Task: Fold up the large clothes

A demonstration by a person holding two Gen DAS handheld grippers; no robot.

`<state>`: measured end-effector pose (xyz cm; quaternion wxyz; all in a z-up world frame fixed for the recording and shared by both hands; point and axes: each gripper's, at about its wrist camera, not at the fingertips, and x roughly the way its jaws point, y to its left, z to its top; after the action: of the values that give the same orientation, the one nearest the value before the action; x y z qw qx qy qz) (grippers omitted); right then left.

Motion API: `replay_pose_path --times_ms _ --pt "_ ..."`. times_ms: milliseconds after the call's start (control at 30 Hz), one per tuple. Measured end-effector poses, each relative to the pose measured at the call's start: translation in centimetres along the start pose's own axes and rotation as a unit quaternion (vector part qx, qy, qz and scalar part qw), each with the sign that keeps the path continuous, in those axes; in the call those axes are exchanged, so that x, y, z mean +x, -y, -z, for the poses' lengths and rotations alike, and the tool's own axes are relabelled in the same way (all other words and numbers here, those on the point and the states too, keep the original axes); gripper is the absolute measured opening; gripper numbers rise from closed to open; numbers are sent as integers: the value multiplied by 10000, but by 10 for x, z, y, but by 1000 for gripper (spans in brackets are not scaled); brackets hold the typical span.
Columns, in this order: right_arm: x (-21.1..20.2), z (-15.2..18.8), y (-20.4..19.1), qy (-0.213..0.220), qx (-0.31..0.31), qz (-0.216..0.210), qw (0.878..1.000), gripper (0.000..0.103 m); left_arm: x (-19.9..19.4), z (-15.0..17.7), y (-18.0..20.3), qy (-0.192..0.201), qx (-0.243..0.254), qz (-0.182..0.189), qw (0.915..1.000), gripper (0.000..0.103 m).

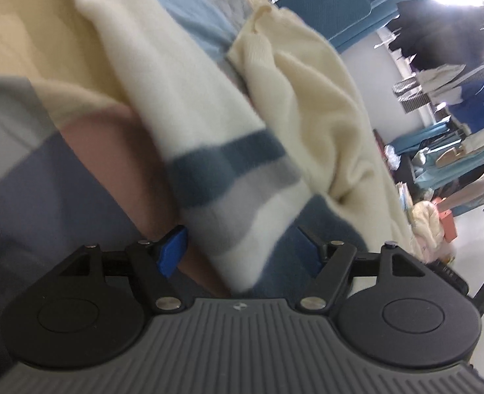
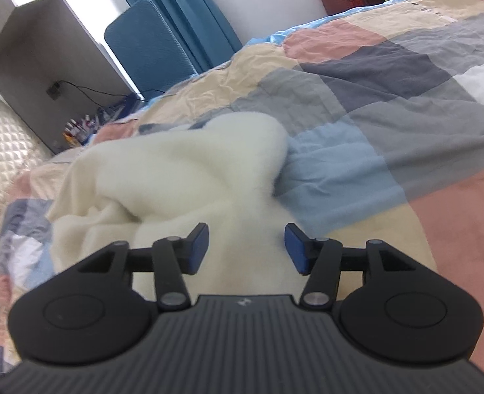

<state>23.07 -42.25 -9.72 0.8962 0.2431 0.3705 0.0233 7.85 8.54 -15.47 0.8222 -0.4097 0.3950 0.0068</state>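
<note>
A cream knitted sweater (image 1: 182, 75) with blue and grey stripes lies bunched on a patchwork bedspread (image 1: 38, 180). In the left wrist view its striped sleeve (image 1: 235, 177) runs down between the fingers of my left gripper (image 1: 242, 246), whose jaws stand wide apart around the cloth. In the right wrist view the cream sweater (image 2: 176, 167) lies crumpled in front of my right gripper (image 2: 246, 246), which is open and hovers just over the near edge of the fabric.
The patchwork bedspread (image 2: 389, 105) stretches away to the right. A blue chair (image 2: 143, 55) and a grey desk (image 2: 35, 39) stand beyond the bed. A clothes rack (image 1: 455, 75) and piled items line the far wall.
</note>
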Motion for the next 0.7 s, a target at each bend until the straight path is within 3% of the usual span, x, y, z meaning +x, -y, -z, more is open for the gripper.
replay_pose_path --times_ms 67,167,267,333,367,467,567,700 --pt "2 -1 4 108 3 29 9999 72 11 1 -1 -262 -14 5 9997 74" --pt "7 -4 13 155 206 -80 9996 72 29 1 -8 -542 -242 43 9982 69" --pt "17 -5 22 63 516 -230 9984 72 36 -5 -9 -510 -316 -7 9982 47" --pt "24 -5 24 55 481 -200 9986 72 37 -8 -12 -405 -427 -5 9983 17" --pt "29 -5 24 62 363 -148 9992 70 37 -10 -12 -340 -499 9 9982 13" --pt "43 -6 17 97 -270 10 9996 63 33 -15 -9 -165 -472 9 9987 8" --pt "54 -7 20 -156 -117 -296 9994 29 18 -20 2 275 -86 -17 9996 8" --pt "38 -7 -3 -64 -549 -499 9972 21 -11 -41 10 849 13 89 9964 7"
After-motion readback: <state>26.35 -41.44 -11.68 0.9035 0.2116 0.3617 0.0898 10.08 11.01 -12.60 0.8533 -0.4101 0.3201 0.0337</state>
